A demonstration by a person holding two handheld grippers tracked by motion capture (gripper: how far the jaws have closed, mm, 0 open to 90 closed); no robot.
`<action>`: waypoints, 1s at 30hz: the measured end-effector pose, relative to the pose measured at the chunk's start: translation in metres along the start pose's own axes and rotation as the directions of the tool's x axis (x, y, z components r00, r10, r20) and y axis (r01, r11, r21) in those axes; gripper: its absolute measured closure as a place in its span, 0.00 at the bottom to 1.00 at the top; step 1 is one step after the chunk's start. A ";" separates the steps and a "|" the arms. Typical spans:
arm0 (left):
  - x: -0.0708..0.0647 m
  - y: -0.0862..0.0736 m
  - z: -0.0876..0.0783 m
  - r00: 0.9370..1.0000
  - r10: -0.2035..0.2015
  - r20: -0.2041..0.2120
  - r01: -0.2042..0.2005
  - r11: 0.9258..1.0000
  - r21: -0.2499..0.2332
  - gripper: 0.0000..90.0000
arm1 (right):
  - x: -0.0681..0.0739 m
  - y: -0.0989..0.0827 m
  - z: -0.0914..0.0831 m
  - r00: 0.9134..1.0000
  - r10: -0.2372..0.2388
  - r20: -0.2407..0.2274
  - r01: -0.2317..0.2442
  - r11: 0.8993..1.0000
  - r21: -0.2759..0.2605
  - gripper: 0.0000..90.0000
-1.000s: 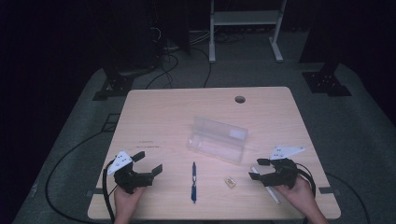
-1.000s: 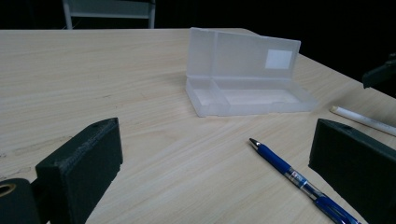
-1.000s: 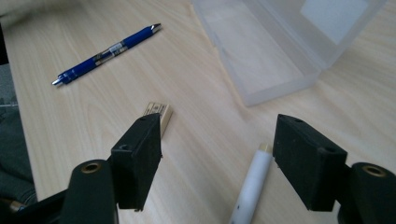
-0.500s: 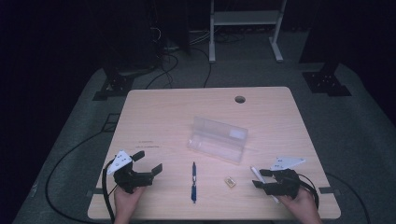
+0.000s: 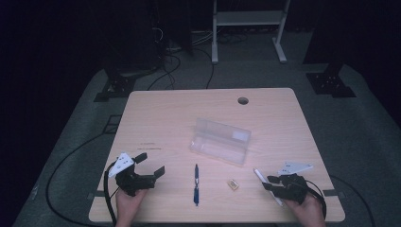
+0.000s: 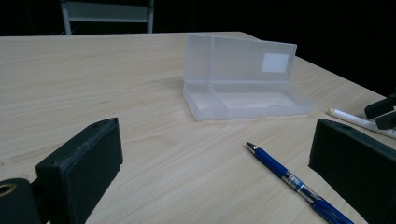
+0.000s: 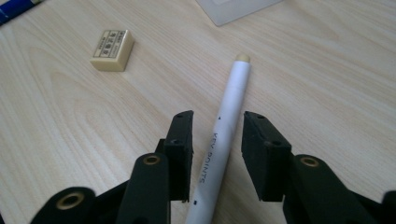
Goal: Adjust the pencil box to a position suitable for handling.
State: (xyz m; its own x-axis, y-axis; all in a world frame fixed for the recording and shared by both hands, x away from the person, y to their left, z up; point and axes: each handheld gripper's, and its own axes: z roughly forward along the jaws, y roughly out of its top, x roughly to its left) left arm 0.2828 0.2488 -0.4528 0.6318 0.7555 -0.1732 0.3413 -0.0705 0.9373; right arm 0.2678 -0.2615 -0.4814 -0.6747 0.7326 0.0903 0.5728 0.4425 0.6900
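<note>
A white pen (image 5: 259, 176) lies near the table's front right. My right gripper (image 5: 273, 185) is low over it. In the right gripper view the pen (image 7: 229, 116) runs between the two jaws, with a small gap on each side, so the right gripper (image 7: 215, 122) is open astride it. My left gripper (image 5: 150, 165) rests open at the front left with nothing between its fingers. The left gripper (image 6: 217, 140) faces a blue pen (image 6: 289, 179) and an open clear plastic case (image 6: 243, 88). The blue pen (image 5: 196, 183) lies front centre, and the case (image 5: 220, 140) sits mid-table.
A small beige eraser (image 5: 232, 184) lies between the two pens, seen as the eraser (image 7: 112, 49) at upper left of the right gripper view. The wooden table (image 5: 165, 118) has a cable hole (image 5: 243, 100) at the back. Cables trail off the front edge.
My right gripper has drawn back toward the front edge and dropped, so its jaws now straddle the white pen. The left gripper has stayed where it was.
</note>
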 end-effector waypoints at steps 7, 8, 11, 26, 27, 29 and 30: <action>0.000 0.000 0.000 1.000 0.003 -0.002 -0.003 1.000 -0.004 0.02 | 0.000 -0.003 0.004 0.999 -0.025 0.020 0.024 0.998 0.049 0.83; 0.001 0.000 0.000 1.000 0.002 -0.002 -0.002 1.000 -0.005 0.02 | 0.000 -0.003 0.004 0.999 -0.027 0.022 0.026 0.998 0.050 0.84; 0.000 0.000 0.000 1.000 0.001 0.001 -0.001 1.000 -0.005 0.02 | -0.001 -0.003 0.004 0.999 -0.027 0.025 0.026 0.998 0.049 0.86; 0.004 -0.001 -0.003 1.000 -0.008 -0.010 0.007 1.000 -0.014 0.02 | -0.006 0.009 -0.001 0.995 0.013 -0.094 -0.014 1.000 -0.017 0.87; 0.004 -0.001 -0.003 1.000 -0.010 -0.010 0.010 1.000 -0.015 0.02 | -0.005 0.013 -0.001 0.995 -0.004 -0.097 0.003 1.000 -0.018 0.87; 0.004 -0.001 -0.003 1.000 -0.014 -0.012 0.014 1.000 -0.015 0.02 | -0.003 0.021 0.000 0.995 -0.033 -0.099 0.031 0.999 -0.020 0.87; 0.004 -0.001 -0.003 1.000 -0.014 -0.013 0.014 1.000 -0.015 0.02 | -0.003 0.025 0.001 0.994 -0.045 -0.098 0.044 0.999 -0.019 0.87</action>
State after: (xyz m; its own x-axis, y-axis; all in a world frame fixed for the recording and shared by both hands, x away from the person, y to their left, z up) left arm 0.2834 0.2538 -0.4533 0.6180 0.7646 -0.1827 0.3395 -0.0500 0.9393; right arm 0.2839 -0.2522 -0.4651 -0.7424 0.6574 0.1291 0.5339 0.4641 0.7068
